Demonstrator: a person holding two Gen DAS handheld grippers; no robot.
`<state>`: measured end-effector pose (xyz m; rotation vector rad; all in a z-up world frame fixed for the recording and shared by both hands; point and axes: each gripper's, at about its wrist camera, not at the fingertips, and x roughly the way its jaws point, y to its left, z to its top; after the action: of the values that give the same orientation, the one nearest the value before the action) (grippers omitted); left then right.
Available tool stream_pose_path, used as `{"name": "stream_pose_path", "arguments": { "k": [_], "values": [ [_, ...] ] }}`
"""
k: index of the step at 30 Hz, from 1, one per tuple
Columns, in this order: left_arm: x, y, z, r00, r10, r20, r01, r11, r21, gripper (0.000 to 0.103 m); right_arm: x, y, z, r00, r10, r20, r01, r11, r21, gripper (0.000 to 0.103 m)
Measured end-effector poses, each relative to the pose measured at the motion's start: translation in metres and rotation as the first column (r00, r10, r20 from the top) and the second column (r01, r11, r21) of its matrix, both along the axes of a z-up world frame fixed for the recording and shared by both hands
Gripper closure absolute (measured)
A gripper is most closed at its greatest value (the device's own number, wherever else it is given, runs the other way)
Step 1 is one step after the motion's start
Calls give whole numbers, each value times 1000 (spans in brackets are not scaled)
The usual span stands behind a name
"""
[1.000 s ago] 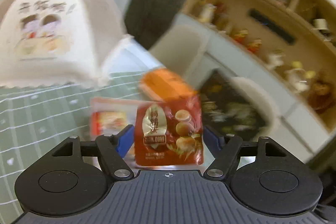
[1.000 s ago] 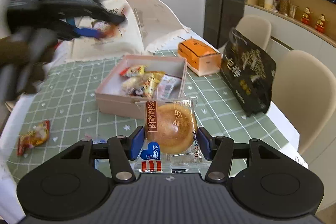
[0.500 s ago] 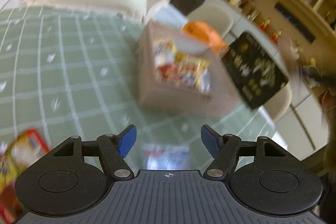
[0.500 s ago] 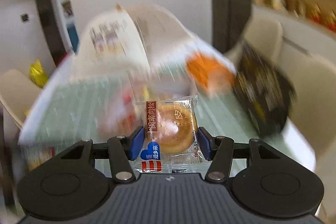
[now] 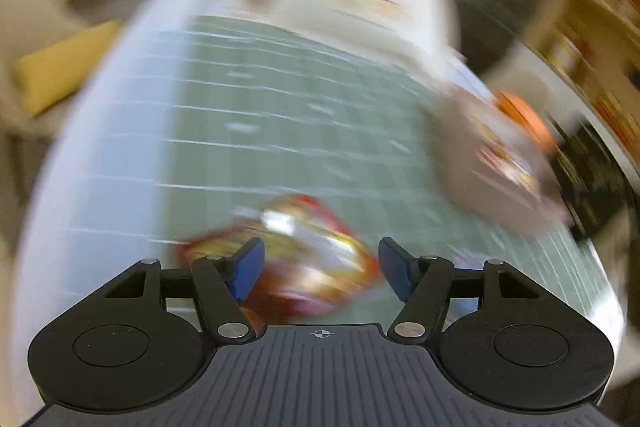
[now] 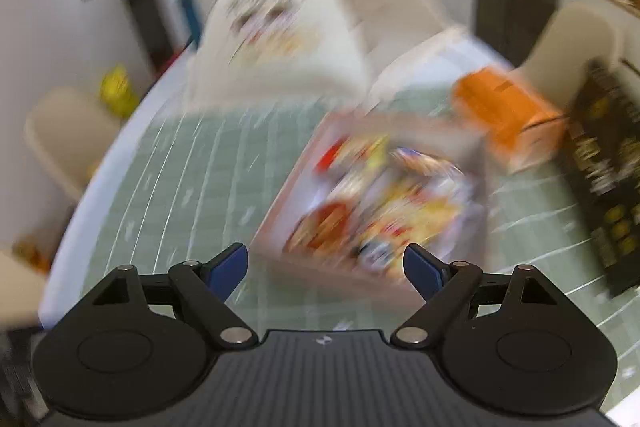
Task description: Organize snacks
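Note:
Both views are blurred by motion. My left gripper (image 5: 320, 269) is open, its blue pads on either side of a red and yellow snack packet (image 5: 304, 259) that lies on the green checked tablecloth (image 5: 256, 131); I cannot tell if they touch it. My right gripper (image 6: 325, 269) is open and empty, just in front of the pink snack box (image 6: 288, 211), which holds several bright packets (image 6: 384, 203). The box also shows at the right of the left wrist view (image 5: 472, 167).
A white mesh food cover (image 6: 280, 27) stands at the table's far end. An orange box (image 6: 508, 115) and a black bag (image 6: 604, 163) lie right of the snack box. A beige chair (image 6: 60, 135) stands at the table's left side.
My right gripper has opened and no longer holds the round pastry packet. My left gripper, empty half a second ago, has swung over to the red and yellow packet on the cloth.

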<state>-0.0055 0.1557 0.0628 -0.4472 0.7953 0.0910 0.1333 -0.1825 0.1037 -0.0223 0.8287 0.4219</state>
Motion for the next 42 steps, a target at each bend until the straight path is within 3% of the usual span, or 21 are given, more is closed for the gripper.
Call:
{"name": "stream_pose_path", "arguments": {
  "k": [3,4,7,10,13,15,19,22,26,28,31,34,36,38,39,41,42],
  "values": [
    [10,31,-10,997,74,-17,-74,997,-17,37,-25,48,-29,985,160,-58,-161,987,-20,17],
    [15,37,-16,996,85,-33,-85,996,-17,44,-33,62,-36,975,211,-73,-213,977,-20,17],
    [24,38,-31,996,57,-72,-62,995,-73,67,-48,92,-49,954,282,-104,-285,958,-16,17],
    [19,19,-36,998,-19,-57,10,990,-143,68,-54,103,-60,942,295,-159,-297,955,10,17],
    [13,9,-46,993,-91,-69,61,934,-353,69,-61,101,-64,946,277,-169,-284,959,-19,17],
    [6,7,-48,995,-77,-65,43,909,-414,72,-61,98,-65,954,249,-169,-259,965,-36,17],
    [-11,16,-30,999,15,-39,-26,955,-297,71,-69,95,-63,959,211,-191,-216,976,-5,17],
    [-11,22,-17,996,44,-77,-54,989,-136,71,-85,111,-71,942,182,-280,-202,979,-41,18],
    [-10,23,-6,992,79,-100,-72,995,67,71,-89,131,-88,923,168,-346,-182,983,-6,16],
    [-9,22,-1,991,92,-94,-82,991,106,71,-87,149,-88,945,139,-296,-158,987,-40,16],
    [-9,19,5,993,84,-88,-73,990,121,71,-87,184,-94,964,145,-221,-185,967,-173,8],
    [-2,13,11,995,56,-83,-45,990,134,71,-98,196,-99,962,204,-178,-243,943,-230,6],
    [2,6,11,996,34,-84,-23,992,127,71,-110,188,-97,949,262,-175,-297,929,-220,12],
    [8,-4,9,996,5,-89,5,993,118,71,-123,171,-93,928,328,-176,-359,913,-195,30],
    [10,-9,8,996,-10,-91,21,993,116,71,-132,160,-90,920,353,-172,-382,904,-190,34],
    [15,-22,5,995,-41,-96,51,993,107,71,-142,139,-89,910,368,-189,-403,894,-198,56],
    [17,-29,3,994,-58,-97,68,993,101,71,-144,129,-88,914,362,-183,-397,892,-215,62]
  ]
}}
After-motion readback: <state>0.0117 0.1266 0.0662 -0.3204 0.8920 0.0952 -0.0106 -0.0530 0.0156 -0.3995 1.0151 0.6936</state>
